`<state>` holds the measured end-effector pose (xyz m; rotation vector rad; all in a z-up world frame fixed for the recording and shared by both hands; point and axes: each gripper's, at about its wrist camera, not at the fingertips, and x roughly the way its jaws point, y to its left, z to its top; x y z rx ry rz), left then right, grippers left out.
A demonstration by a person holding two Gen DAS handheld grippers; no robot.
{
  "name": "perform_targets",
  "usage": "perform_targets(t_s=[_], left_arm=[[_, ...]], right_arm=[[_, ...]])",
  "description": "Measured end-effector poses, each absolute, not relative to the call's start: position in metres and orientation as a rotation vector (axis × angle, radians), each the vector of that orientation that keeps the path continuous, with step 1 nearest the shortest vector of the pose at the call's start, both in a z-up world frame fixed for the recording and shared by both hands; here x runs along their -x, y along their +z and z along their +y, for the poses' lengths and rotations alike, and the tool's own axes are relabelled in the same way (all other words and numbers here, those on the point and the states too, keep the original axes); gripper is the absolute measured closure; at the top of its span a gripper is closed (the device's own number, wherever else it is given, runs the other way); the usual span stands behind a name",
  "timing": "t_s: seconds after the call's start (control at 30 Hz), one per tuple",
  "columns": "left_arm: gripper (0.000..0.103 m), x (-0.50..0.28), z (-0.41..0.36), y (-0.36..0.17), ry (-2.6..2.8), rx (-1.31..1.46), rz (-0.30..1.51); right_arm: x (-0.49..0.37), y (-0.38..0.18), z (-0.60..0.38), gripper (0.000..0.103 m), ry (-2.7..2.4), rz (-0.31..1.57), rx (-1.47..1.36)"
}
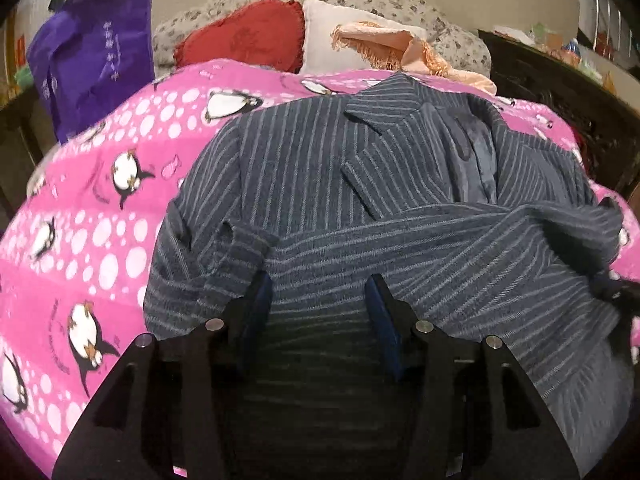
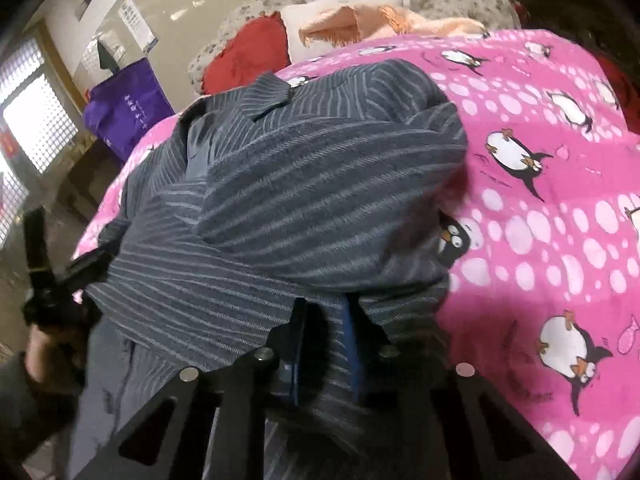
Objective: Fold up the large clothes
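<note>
With right gripper [image 2: 324, 320] jaws pinching the dark-grey striped wool jacket [image 1: 320, 184] hem at lower centre and left gripper [image 1: 320, 292] jaws half-open, empty, above the cloth, grip the hem before lifting evenly.

The left wrist view is taken from just above the near edge of the dark grey striped woollen coat [image 1: 400, 208], angled down and along the bed towards its head edge. The right wrist view is set equally close, tilted, facing the same way from farther right. Shared are the coat, the pink penguin-printed quilt [image 1: 100, 240], the red cushion [image 2: 244, 60] and the purple fabric bag [image 2: 128, 116].
</note>
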<state>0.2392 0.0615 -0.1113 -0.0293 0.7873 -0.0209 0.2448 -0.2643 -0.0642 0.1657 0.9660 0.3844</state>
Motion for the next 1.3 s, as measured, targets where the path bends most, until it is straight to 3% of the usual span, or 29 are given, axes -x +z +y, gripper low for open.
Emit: perform_targets(t_s=[0.17,0.27,0.33,0.43,0.77,0.9,0.97,1.17,1.3], left_arm=[[0.053,-0.237,0.064,-0.113,-0.034,0.067,0.779],[0.053,-0.235,0.068,-0.113,-0.037,0.081,0.776],[0.053,-0.236,0.067,-0.113,-0.039,0.083,0.775],[0.053,-0.236,0.067,-0.113,-0.044,0.084,0.775],[0.053,-0.239,0.065,-0.113,-0.025,0.069,0.789],[0.053,-0.239,0.063,-0.114,-0.02,0.058,0.794],[0.053,-0.24,0.062,-0.114,-0.017,0.05,0.795],[0.053,-0.241,0.062,-0.115,-0.012,0.047,0.797],[0.053,-0.241,0.062,-0.115,-0.01,0.044,0.797]], right_arm=[[-0.254,-0.018,-0.257,0.087,0.433,0.877,-0.21],[-0.291,-0.023,-0.242,0.087,0.381,0.899,-0.175],[-0.327,-0.049,-0.255,0.101,0.269,0.97,-0.225],[-0.349,-0.071,-0.279,0.103,0.271,0.988,-0.378],[-0.273,-0.013,-0.267,0.101,0.392,0.892,-0.242],[-0.256,-0.065,-0.266,0.103,0.308,1.028,-0.082],[-0.252,-0.066,-0.283,0.103,0.32,0.981,-0.221],[-0.229,-0.017,-0.239,0.101,0.329,0.874,-0.142],[-0.222,-0.068,-0.21,0.1,0.353,0.972,-0.016]])
